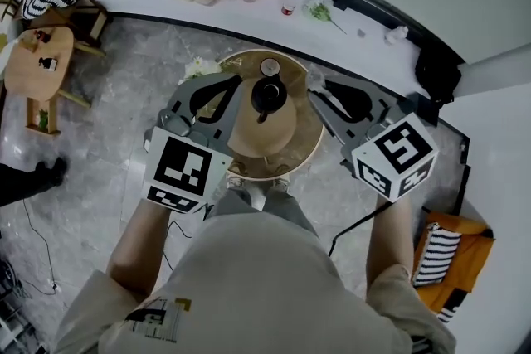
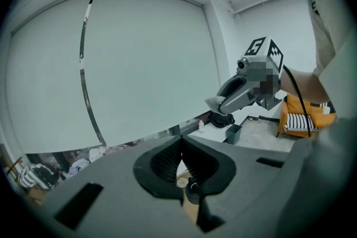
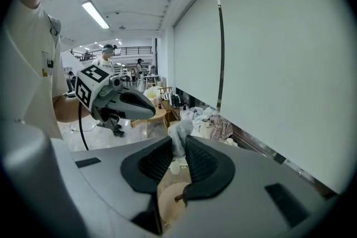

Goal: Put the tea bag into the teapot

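Two grippers are up over the round wooden table (image 1: 309, 147) right now, one on each side of the black teapot (image 1: 268, 95). That teapot sits upright a little past the middle of the table, toward its far edge. Look at the right gripper (image 1: 319, 92): its jaws are narrowed down onto the tea bag (image 3: 180, 130), a pale, crumpled scrap pinched between the pads and poking out past the tips. It hangs in the air by the table's right edge, beside the teapot and clear of it. Over on the other side, the left gripper (image 2: 181, 145) has its tips pressed together with nothing between them, nose tilted down over the table's left edge, near the teapot but not touching it.
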